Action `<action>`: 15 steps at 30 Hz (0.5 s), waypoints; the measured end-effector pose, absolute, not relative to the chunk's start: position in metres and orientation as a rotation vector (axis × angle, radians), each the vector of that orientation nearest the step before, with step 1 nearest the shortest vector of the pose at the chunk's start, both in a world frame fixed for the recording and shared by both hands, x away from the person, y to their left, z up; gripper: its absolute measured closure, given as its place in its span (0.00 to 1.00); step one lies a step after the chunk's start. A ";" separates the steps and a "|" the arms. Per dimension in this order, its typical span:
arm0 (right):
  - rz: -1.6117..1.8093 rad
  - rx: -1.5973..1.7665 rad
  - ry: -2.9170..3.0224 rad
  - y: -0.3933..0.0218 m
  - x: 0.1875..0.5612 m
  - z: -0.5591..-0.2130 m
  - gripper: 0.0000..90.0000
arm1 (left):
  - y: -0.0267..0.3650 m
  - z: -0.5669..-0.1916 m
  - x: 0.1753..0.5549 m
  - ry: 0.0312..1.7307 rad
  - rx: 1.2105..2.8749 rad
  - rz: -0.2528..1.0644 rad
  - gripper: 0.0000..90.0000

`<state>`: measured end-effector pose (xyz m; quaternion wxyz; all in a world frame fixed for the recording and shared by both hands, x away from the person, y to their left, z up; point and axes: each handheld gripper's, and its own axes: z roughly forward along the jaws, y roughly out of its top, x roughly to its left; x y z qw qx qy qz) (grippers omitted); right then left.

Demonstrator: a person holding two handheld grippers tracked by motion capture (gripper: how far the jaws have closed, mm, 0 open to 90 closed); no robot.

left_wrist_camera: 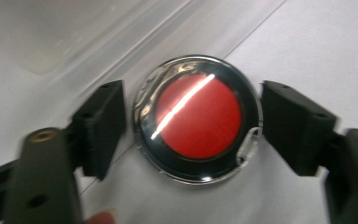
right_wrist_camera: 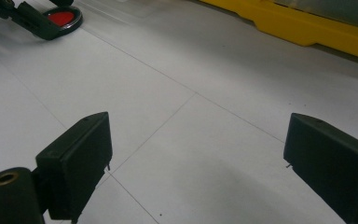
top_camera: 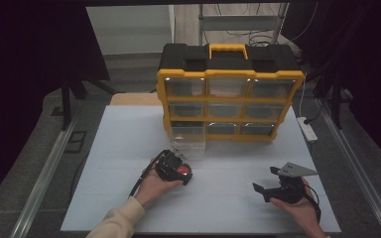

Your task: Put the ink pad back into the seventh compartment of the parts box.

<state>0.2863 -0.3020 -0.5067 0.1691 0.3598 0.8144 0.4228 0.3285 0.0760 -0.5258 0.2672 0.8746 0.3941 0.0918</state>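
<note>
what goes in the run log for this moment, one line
left gripper: jaws around red round case, small gaps visible | right gripper: open, nothing between jaws | clear drawer: pulled out of yellow organizer

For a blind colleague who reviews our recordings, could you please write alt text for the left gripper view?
A round red disc in a clear, shiny case lies on the white table between the two black jaws of the left gripper, with narrow gaps visible on both sides. A clear plastic drawer lies blurred behind it.
</note>
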 end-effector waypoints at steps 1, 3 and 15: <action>1.202 1.023 2.315 -0.302 0.286 -0.507 0.09 | 0.076 -0.526 0.329 1.064 2.360 0.248 0.33; 1.201 1.024 2.315 -0.302 0.286 -0.507 0.09 | 0.076 -0.526 0.328 1.065 2.357 0.252 0.33; 1.204 1.022 2.312 -0.302 0.286 -0.506 0.09 | 0.081 -0.517 0.324 1.053 2.330 0.243 0.33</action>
